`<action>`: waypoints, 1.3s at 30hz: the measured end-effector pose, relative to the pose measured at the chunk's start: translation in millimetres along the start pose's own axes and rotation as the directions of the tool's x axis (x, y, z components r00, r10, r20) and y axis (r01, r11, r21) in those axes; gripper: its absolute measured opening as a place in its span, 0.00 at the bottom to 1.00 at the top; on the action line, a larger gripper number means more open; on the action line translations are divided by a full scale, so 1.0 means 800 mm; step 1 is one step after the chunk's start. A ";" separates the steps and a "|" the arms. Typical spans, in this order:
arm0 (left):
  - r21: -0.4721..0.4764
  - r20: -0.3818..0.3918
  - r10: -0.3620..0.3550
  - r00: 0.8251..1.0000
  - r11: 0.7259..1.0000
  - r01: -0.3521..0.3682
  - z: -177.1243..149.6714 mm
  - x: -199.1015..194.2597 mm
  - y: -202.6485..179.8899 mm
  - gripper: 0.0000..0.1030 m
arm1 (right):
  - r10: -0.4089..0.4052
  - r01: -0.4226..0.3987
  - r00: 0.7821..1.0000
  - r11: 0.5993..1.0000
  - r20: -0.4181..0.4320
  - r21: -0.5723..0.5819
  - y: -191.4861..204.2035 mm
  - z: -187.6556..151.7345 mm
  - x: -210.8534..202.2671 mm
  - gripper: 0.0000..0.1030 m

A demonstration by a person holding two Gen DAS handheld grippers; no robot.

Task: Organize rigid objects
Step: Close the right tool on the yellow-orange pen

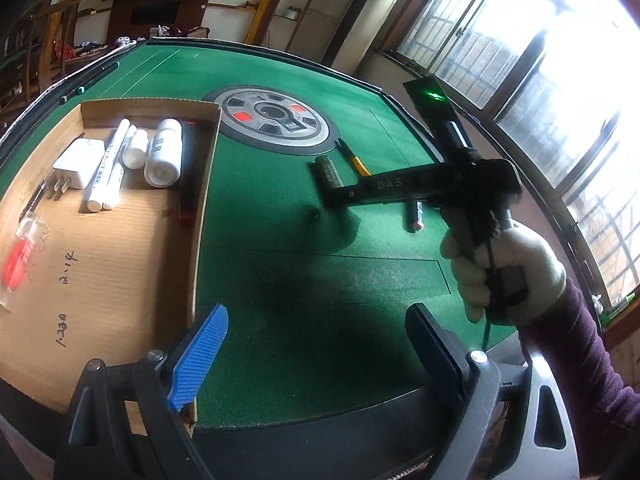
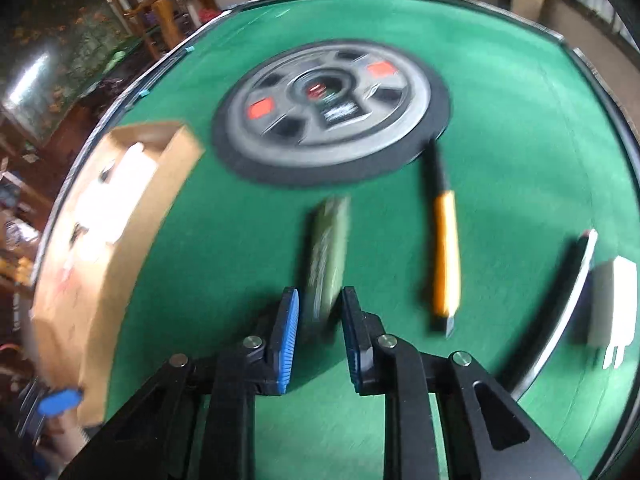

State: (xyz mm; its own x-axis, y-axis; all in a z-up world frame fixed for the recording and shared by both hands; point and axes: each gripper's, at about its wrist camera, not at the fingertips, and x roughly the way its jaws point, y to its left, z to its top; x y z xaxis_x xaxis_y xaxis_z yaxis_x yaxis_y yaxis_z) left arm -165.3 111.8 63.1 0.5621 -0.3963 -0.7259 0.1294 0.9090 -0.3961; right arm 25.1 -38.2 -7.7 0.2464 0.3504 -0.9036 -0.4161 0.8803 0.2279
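A dark green cylinder [image 2: 326, 252] lies on the green table [image 2: 520, 152]; its near end sits between the pads of my right gripper [image 2: 320, 312], which are closed against it. It also shows in the left wrist view [image 1: 329, 171] at the tip of the right gripper [image 1: 332, 196]. An orange-handled knife [image 2: 445, 256] lies just right of it. My left gripper [image 1: 316, 332] is open and empty, hovering at the edge of the cardboard box [image 1: 100, 248], which holds a white charger [image 1: 78, 162], white pens [image 1: 106, 164] and white bottles [image 1: 164, 152].
A grey round panel [image 2: 332, 104] sits at the table's centre. A black pen-like stick [image 2: 560, 288] and a white plug [image 2: 612, 300] lie at the right. A red-tipped stick [image 1: 416, 216] lies under the right gripper. A red-capped item [image 1: 18, 260] is in the box.
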 end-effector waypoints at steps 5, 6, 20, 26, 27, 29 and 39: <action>0.039 -0.005 0.029 1.000 0.999 -0.029 -0.002 0.003 -0.015 0.90 | 0.164 -0.170 0.981 0.984 0.103 0.052 -0.024 -0.032 -0.044 0.40; 0.044 -0.007 0.039 0.999 0.998 -0.038 -0.002 0.005 -0.018 0.90 | 0.134 -0.143 0.980 0.988 0.149 0.053 -0.027 -0.032 -0.053 0.45; 0.157 -0.037 0.337 0.941 0.932 -0.328 0.008 0.043 -0.049 0.90 | -0.170 0.140 0.957 0.981 0.235 0.138 -0.083 0.037 -0.030 0.63; 0.168 -0.062 0.365 0.929 0.921 -0.351 0.016 0.065 -0.052 0.90 | -0.228 0.222 0.948 0.974 0.221 0.050 -0.064 0.029 -0.001 0.49; 0.167 -0.067 0.366 0.928 0.921 -0.351 0.018 0.069 -0.052 0.90 | -0.235 0.228 0.944 0.972 0.231 0.056 -0.063 0.028 -0.002 0.38; 0.171 -0.075 0.364 0.928 0.922 -0.348 0.024 0.075 -0.054 0.90 | -0.235 0.226 0.944 0.972 0.231 0.066 -0.068 0.029 -0.004 0.22; 0.106 -0.052 0.268 0.962 0.959 -0.262 0.088 0.101 -0.054 0.90 | -0.130 0.076 0.965 0.970 0.226 0.233 -0.122 -0.015 -0.034 0.08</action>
State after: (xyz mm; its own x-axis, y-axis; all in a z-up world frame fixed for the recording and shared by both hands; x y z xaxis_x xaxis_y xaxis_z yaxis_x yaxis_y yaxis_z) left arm -68.2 49.7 61.0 0.5334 -0.1440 -0.8335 0.0635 0.9894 -0.1303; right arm 48.1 -137.6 -9.4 0.4896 0.2962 -0.8201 -0.1808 0.9546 0.2368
